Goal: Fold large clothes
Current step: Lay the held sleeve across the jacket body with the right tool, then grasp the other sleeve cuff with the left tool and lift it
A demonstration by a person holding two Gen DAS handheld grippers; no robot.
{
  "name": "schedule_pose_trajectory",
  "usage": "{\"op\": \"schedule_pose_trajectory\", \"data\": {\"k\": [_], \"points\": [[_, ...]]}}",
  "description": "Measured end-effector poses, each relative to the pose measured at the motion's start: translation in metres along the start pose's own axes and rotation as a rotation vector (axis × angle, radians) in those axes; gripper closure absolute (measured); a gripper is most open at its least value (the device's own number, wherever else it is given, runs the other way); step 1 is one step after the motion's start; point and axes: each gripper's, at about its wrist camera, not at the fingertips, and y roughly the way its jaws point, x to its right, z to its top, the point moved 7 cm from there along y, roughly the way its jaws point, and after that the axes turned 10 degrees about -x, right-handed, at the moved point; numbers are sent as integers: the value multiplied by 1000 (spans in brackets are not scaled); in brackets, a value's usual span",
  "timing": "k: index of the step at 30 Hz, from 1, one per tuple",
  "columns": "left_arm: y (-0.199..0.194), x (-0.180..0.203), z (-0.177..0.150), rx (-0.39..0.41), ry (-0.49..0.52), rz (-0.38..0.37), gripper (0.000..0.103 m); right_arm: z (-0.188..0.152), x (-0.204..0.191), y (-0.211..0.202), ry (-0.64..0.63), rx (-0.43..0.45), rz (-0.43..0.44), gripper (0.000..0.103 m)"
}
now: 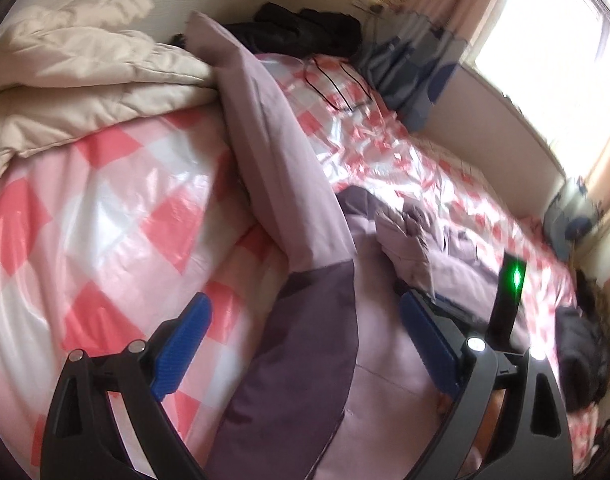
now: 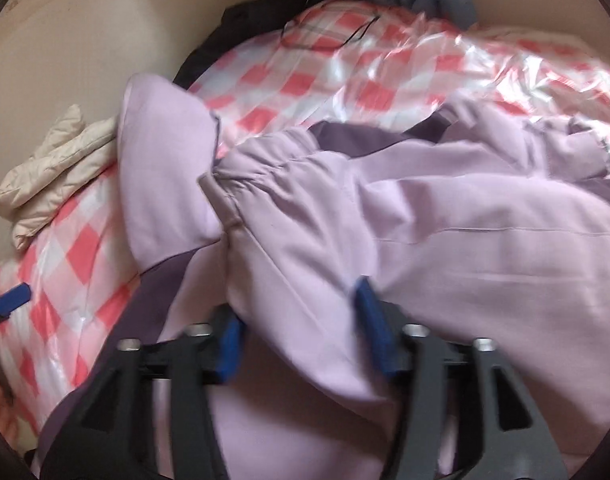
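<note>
A large lilac jacket (image 1: 265, 152) with dark purple panels lies crumpled on the bed, one long sleeve stretched toward the far wall. My left gripper (image 1: 305, 304) is open wide, and the sleeve's purple part runs between its blue pads (image 1: 181, 344) without touching either. In the right wrist view the jacket (image 2: 445, 240) fills the foreground. My right gripper (image 2: 299, 304) stands open with a bulge of lilac fabric between its fingers (image 2: 373, 320). A blue finger of the left gripper (image 2: 13, 298) shows at the left edge.
The bed (image 1: 105, 220) has a glossy pink-and-white checked cover. A cream quilted duvet (image 1: 85, 80) is heaped at the far left. Black clothes (image 1: 305, 28) and a grey-blue bag (image 1: 409, 68) lie by the far wall, with a thin black cord (image 1: 337, 84) in front. A bright window (image 1: 545, 40) is at the right.
</note>
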Motion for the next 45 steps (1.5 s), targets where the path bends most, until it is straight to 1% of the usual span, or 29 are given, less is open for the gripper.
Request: {"op": "schedule_pose_trajectory", "data": {"k": [1, 3, 4, 5, 7, 8, 10, 11, 12, 14, 16, 18, 19, 20, 21, 22, 24, 26, 27, 29, 30, 31, 33, 34, 35, 37, 41, 43, 45], "points": [[5, 5, -3, -13, 20, 10, 12, 0, -2, 1, 3, -12, 21, 30], [12, 13, -7, -36, 42, 9, 12, 2, -9, -6, 38, -19, 163, 20], [13, 18, -8, -42, 52, 2, 12, 1, -13, -12, 56, -29, 265, 19], [13, 27, -9, -40, 69, -14, 12, 3, -12, -20, 70, -27, 306, 19], [9, 44, -11, -17, 112, -35, 12, 6, 0, -50, 123, 34, 349, 19], [8, 60, -13, -5, 147, -55, 9, 6, 18, -77, 163, 96, 344, 19], [10, 82, -13, 7, 183, -67, 7, 1, 58, -123, 230, 192, 235, 17], [16, 103, -12, -1, 219, -97, 7, -5, 88, -154, 263, 246, 129, 15], [26, 127, -10, -18, 260, -141, 7, -11, 111, -175, 286, 278, 48, 8], [48, 167, -3, -47, 333, -200, 7, -26, 166, -212, 381, 309, -106, 7], [74, 199, 6, -46, 418, -192, 7, -41, 213, -230, 471, 315, -151, 7], [118, 210, 14, -111, 433, -120, 7, -58, 240, -224, 512, 275, -166, 7], [139, 205, 16, -164, 407, -91, 7, -66, 252, -210, 535, 218, -148, 7], [169, 191, 14, -252, 355, -44, 8, -81, 262, -186, 553, 118, -140, 7], [190, 176, 9, -318, 319, -2, 9, -92, 264, -169, 533, 53, -153, 7], [202, 168, 3, -357, 319, 2, 13, -96, 260, -163, 483, 29, -180, 7], [212, 161, -10, -350, 409, 32, 14, -94, 248, -176, 418, 27, -195, 7], [208, 165, -16, -319, 475, 66, 14, -96, 247, -210, 440, 162, -164, 7], [207, 167, -17, -314, 483, 74, 14, -102, 252, -212, 452, 153, -202, 7], [207, 167, -15, -312, 473, 61, 14, -118, 266, -182, 449, -15, -201, 7], [205, 167, -13, -310, 469, 51, 14, -121, 267, -182, 443, -19, -226, 8], [202, 167, -10, -307, 464, 37, 14, -117, 264, -188, 445, 4, -245, 8], [177, 163, 1, -268, 445, -6, 14, -110, 245, -217, 443, 126, -244, 7], [158, 157, 14, -224, 435, -5, 14, -103, 228, -232, 409, 199, -222, 7], [146, 153, 28, -189, 427, 3, 11, -101, 213, -237, 377, 234, -222, 7], [112, 135, 64, -98, 390, 20, 8, -94, 189, -240, 324, 263, -184, 7], [49, 60, 181, 67, 191, 121, 7, -92, 151, -215, 331, 345, -26, 7], [32, 21, 231, 103, 104, 195, 7, -102, 151, -189, 366, 335, 1, 7], [23, -29, 285, 130, 4, 295, 7, -114, 156, -157, 363, 264, -32, 7]]}}
